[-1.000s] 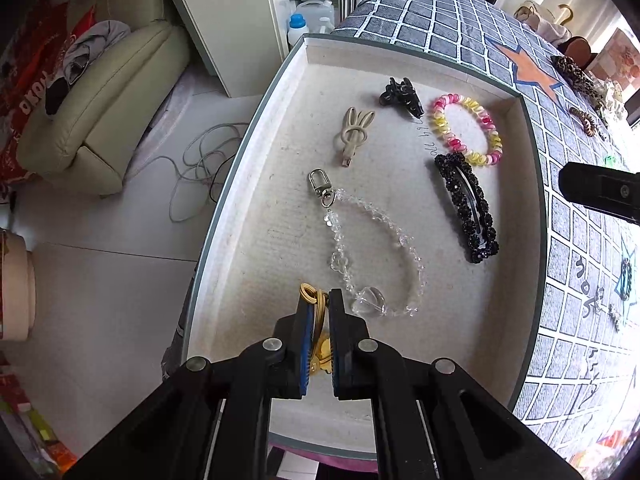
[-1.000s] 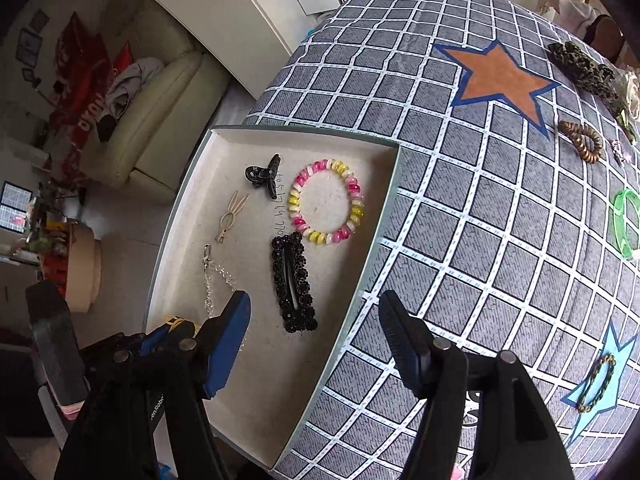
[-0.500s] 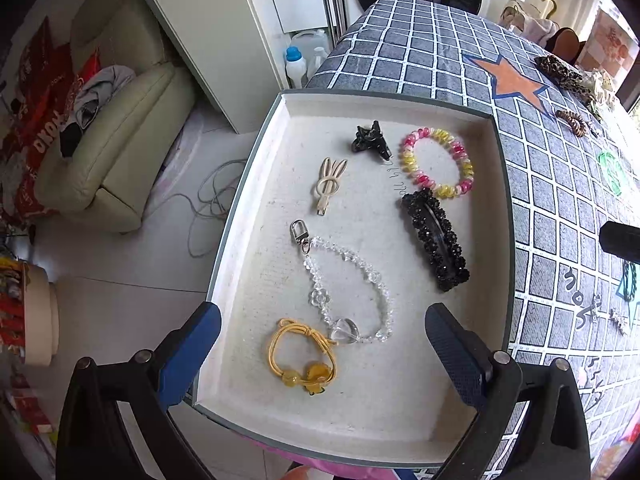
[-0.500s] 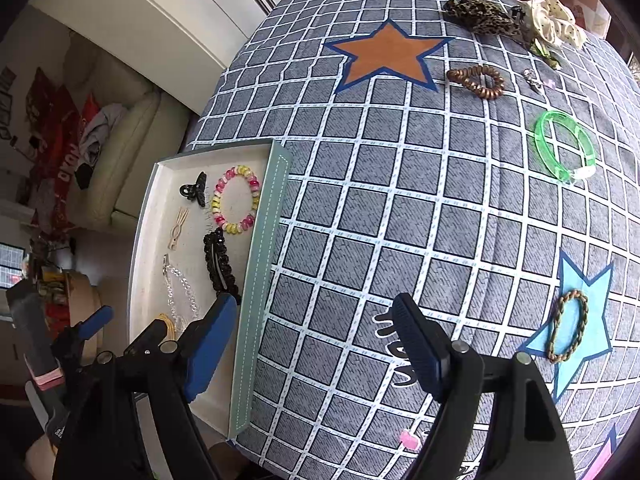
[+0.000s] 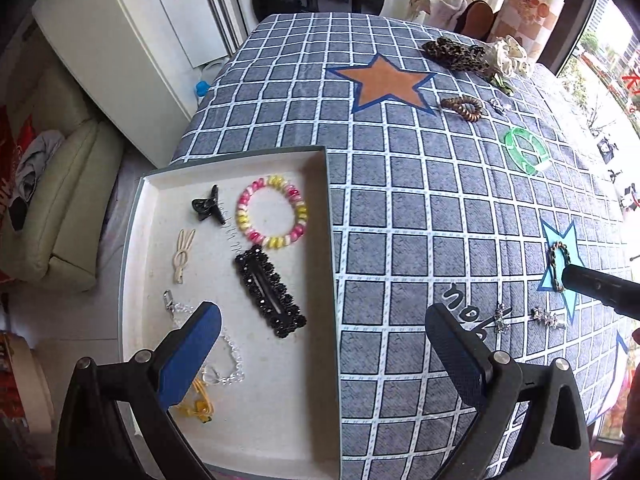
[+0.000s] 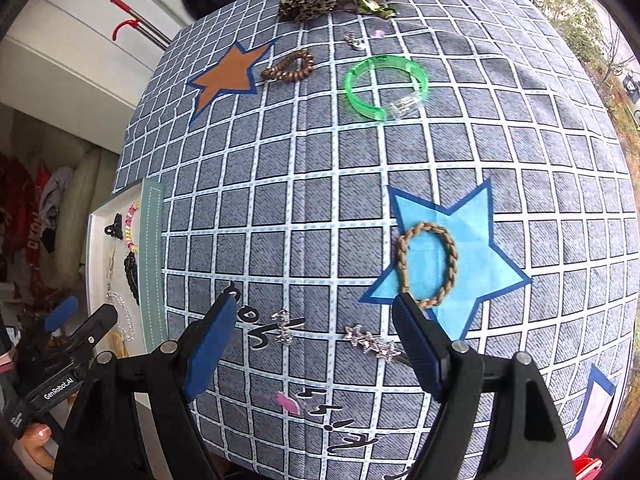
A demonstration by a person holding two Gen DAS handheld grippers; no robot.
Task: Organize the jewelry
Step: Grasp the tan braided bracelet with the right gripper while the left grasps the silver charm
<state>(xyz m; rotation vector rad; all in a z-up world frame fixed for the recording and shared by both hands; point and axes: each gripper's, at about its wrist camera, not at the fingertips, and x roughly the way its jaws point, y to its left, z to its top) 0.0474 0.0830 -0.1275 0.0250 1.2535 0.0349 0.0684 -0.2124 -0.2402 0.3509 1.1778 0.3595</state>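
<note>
Both grippers spread wide and empty over the checked cloth

Left wrist view: the left gripper [image 5: 322,346] has nothing between its wide-apart jaws; the yellow hair tie [image 5: 196,402] lies in the tray [image 5: 332,240] beside the crystal chain [image 5: 230,364]. Right wrist view: the right gripper [image 6: 314,344], jaws just opened wider, hovers empty over the star clip [image 6: 370,344], the braided ring [image 6: 426,264] just beyond on the blue star

The right gripper [image 6: 312,340] hangs with jaws apart over a sparkly clip [image 6: 370,346] on the bench [image 6: 320,184], near a braided ring [image 6: 427,263].
</note>
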